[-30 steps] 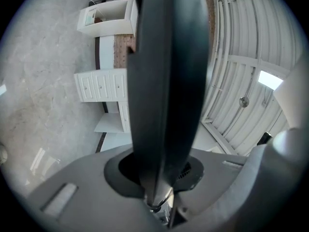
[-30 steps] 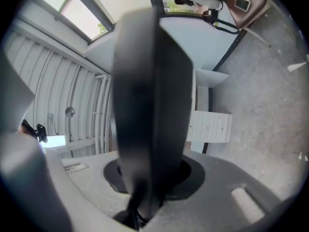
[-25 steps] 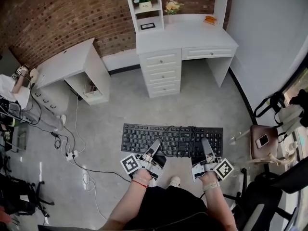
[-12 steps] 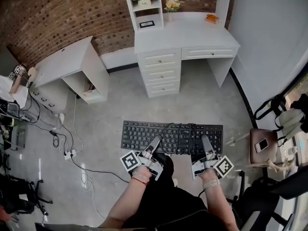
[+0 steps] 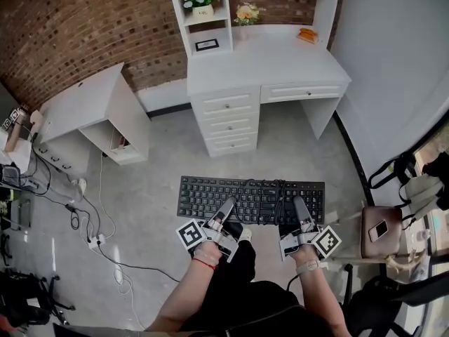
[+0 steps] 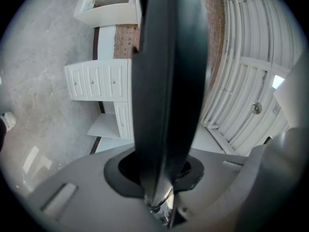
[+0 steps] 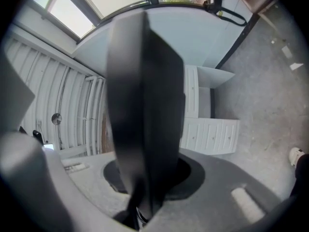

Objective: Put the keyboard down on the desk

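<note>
A black keyboard with its cable coiled on top hangs level in the air above the floor, held at its near edge. My left gripper is shut on the keyboard's near-left part, and my right gripper is shut on its near-right part. In the left gripper view the keyboard fills the middle as a dark edge-on slab between the jaws. The right gripper view shows the same slab. The white desk with drawers and a shelf hutch stands ahead, against the brick wall.
A second white desk stands at the left by the brick wall. Cables and a power strip lie on the grey floor at the left. A brown stool with a phone on it is at the right, beside bags and a chair.
The view has shifted so both desks sit lower and nearer in the frame. The keyboard and both grippers keep the same hold and place in the view.
</note>
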Motion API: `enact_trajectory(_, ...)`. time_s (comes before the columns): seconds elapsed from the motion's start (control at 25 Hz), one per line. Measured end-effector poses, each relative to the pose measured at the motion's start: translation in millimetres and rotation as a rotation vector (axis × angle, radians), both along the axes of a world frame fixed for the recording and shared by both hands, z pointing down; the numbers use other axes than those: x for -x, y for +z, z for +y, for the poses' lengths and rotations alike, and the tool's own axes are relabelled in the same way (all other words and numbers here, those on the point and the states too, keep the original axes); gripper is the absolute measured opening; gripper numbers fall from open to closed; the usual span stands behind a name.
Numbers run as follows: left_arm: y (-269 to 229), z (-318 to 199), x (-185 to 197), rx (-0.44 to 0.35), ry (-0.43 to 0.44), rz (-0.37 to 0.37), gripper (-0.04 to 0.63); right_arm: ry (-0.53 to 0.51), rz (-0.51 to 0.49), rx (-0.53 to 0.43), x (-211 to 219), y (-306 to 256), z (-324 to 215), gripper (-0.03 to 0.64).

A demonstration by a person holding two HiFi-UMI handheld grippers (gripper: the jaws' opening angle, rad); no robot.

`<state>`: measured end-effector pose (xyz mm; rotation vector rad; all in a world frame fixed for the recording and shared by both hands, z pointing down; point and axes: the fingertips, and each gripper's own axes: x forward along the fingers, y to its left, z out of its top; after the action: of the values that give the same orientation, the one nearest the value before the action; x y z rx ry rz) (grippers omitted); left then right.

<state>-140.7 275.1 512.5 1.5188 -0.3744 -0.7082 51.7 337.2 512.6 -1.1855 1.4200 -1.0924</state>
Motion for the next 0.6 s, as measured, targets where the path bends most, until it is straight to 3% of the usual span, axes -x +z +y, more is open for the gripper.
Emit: enact_trajectory(0.6, 0.2, -136.1, -33.6, 0.028, 0.020, -0.021, 0.066, 0.005, 0.015, 0.035, -33.6, 2.0, -134.4, 0.071)
